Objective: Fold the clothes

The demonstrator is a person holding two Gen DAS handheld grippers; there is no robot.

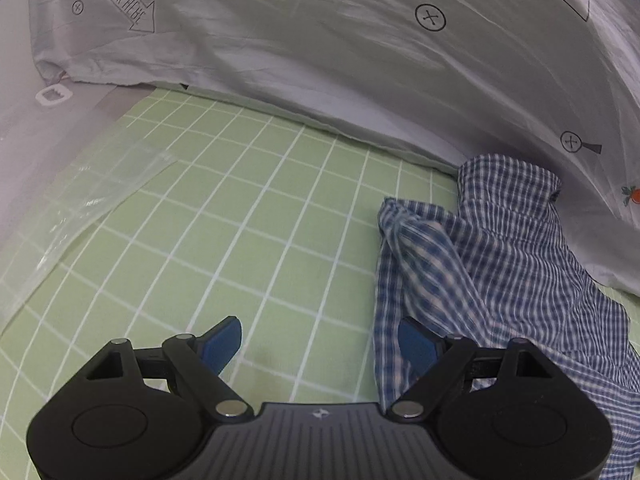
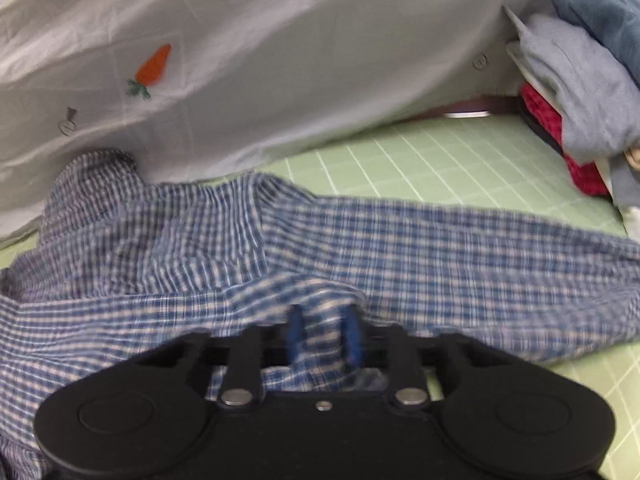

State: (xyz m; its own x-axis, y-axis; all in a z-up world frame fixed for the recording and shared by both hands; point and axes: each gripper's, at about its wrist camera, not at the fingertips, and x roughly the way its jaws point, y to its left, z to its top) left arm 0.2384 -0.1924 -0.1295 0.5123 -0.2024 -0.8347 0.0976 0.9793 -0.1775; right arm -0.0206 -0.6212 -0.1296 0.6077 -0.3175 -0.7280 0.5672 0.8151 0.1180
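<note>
A blue and white checked shirt (image 1: 500, 264) lies crumpled on the green grid mat (image 1: 240, 216), at the right of the left wrist view. My left gripper (image 1: 320, 344) is open and empty, its right finger just at the shirt's left edge. In the right wrist view the shirt (image 2: 360, 240) spreads across the middle. My right gripper (image 2: 323, 336) is nearly closed, its blue pads pinching a fold of the shirt's cloth.
A white printed sheet (image 1: 320, 40) hangs along the back, also in the right wrist view (image 2: 240, 60). A clear plastic bag (image 1: 92, 196) lies at the left. A stack of folded clothes (image 2: 580, 92) sits at the right on the mat (image 2: 460, 160).
</note>
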